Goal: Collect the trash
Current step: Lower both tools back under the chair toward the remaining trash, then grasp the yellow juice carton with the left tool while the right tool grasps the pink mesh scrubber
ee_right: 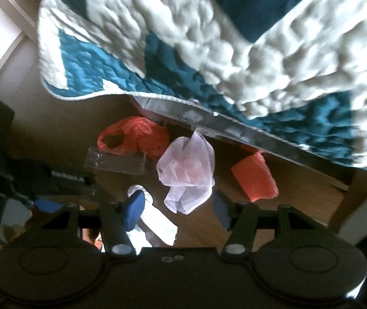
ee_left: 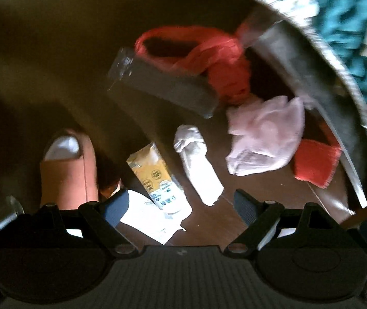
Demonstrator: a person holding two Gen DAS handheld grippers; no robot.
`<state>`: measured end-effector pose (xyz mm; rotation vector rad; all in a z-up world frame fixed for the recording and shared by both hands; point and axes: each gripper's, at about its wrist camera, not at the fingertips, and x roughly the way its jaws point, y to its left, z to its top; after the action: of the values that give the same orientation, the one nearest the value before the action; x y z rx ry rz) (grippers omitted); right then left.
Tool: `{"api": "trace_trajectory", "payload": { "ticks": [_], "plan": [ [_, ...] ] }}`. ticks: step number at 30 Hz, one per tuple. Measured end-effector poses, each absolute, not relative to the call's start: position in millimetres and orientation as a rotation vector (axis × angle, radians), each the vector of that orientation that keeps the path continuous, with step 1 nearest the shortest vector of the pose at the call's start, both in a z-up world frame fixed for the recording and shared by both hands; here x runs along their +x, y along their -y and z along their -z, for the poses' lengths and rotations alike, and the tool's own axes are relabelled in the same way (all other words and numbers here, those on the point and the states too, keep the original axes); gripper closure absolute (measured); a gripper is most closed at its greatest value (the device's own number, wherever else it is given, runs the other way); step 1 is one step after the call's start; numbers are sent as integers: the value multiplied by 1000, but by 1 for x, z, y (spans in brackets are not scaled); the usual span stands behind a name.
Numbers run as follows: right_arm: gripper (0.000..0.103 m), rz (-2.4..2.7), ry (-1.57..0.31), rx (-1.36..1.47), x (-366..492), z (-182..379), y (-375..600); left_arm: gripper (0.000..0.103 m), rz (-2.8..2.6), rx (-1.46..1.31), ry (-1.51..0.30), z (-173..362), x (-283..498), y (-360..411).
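On the floor, yellow carton (ee_left: 155, 177) lies lengthwise toward left tongs (ee_left: 181, 206).

A teal-and-white quilt (ee_right: 209, 51) hung over the bed's edge (ee_right: 209, 123) above a brown wood floor (ee_right: 299, 180). A foot in a pink slipper (ee_left: 67, 170) with a white sock (ee_left: 62, 148) stood on the floor.

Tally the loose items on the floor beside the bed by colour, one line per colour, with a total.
Red: 2, the red plastic bag and the flat red packet
Pink: 1, the pale pink bag
White: 2, the crumpled white wrapper and the white paper
Yellow: 1, the yellow carton
Clear: 1, the clear plastic box
Total: 7
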<state>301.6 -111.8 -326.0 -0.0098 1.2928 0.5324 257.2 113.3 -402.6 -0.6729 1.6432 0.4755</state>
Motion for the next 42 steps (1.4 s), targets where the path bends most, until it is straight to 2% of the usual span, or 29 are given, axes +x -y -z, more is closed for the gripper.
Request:
{"api": "trace_trajectory", "payload": {
  "ticks": [13,29,31,33,35,36,37,38,40,42],
  "plan": [
    [45,-517,-1387,37,347,424,67,15,-550,-688,-1825,511,260,-122],
    [45,-436,-1532,8,364,508,26,16,-569,-701,-1868,565,263,-129],
    [47,-426,-1529,-6,365,512,26,20,-574,-691,-1867,568,265,-129],
    [47,-428,-1527,-22,365,515,27,37,-575,-691,-1866,571,264,-130],
    [54,-426,-1524,-43,366,516,27,45,-570,-704,-1854,570,265,-130],
    [68,-426,-1526,-45,367,516,28,50,-565,-710,-1847,569,265,-131],
    [75,-426,-1529,-40,367,516,29,54,-565,-713,-1843,568,265,-131],
    [77,-428,-1529,-35,368,515,30,59,-565,-717,-1842,567,265,-132],
    [86,-430,-1522,-35,368,512,30,59,-556,-726,-1845,566,265,-132],
    [91,-425,-1505,-51,366,502,33,59,-539,-722,-1843,562,265,-132]
  ]
}}
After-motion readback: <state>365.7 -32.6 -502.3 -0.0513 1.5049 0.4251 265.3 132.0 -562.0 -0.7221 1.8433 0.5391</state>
